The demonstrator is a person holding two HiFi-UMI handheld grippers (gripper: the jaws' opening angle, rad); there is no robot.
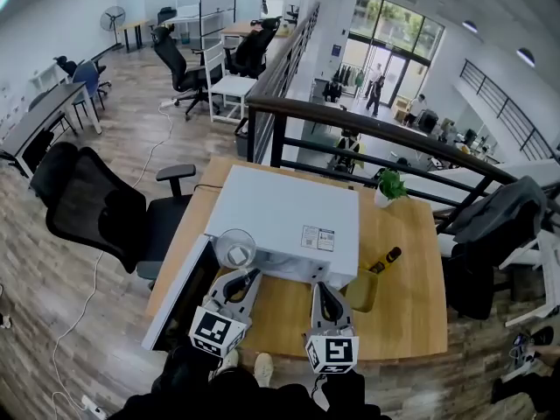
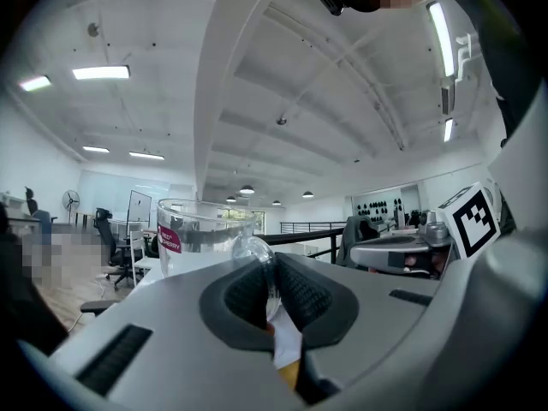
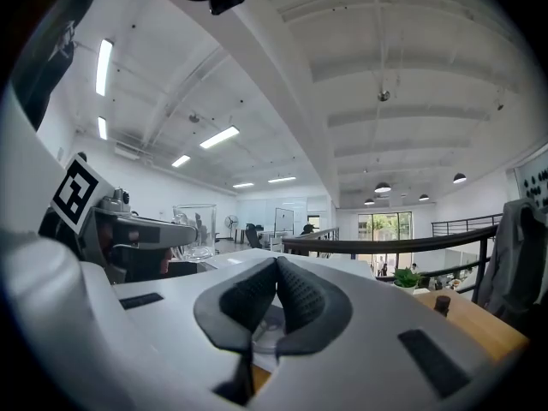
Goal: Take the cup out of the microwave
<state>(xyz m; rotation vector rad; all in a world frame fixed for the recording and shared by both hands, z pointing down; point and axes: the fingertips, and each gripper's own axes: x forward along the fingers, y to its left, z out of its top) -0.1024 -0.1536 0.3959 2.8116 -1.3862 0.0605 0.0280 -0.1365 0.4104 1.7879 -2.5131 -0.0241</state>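
– Cup (image 1: 234, 248): where is it?
– Out of the microwave (image 1: 289, 213), upright, at the tips of the left gripper (image 1: 253, 275). In the head view it overlaps the microwave's near left corner, just past those fingers.
– What hold do the fingers have on it?
– In the left gripper view the two dark ribbed fingers (image 2: 304, 294) are closed on the clear handle (image 2: 253, 252). The glass body, with a red label, stands just beyond the fingertips and a little to their left.
– And the other one?
– The right gripper (image 3: 276, 268) has its fingers pressed together at the tips with nothing gripped. It is side by side with the left one. From there the cup shows off to the left of the right fingers, past the left gripper's marker cube (image 3: 75, 191).
– What lies ahead of both?
– The white microwave, ahead of and below the fingertips, with its door (image 1: 179, 300) swung open to the left of the left fingers. It stands on a wooden table (image 1: 407, 304). A small potted plant (image 1: 390, 185) is at the table's far edge, well beyond the right fingers and to their right.
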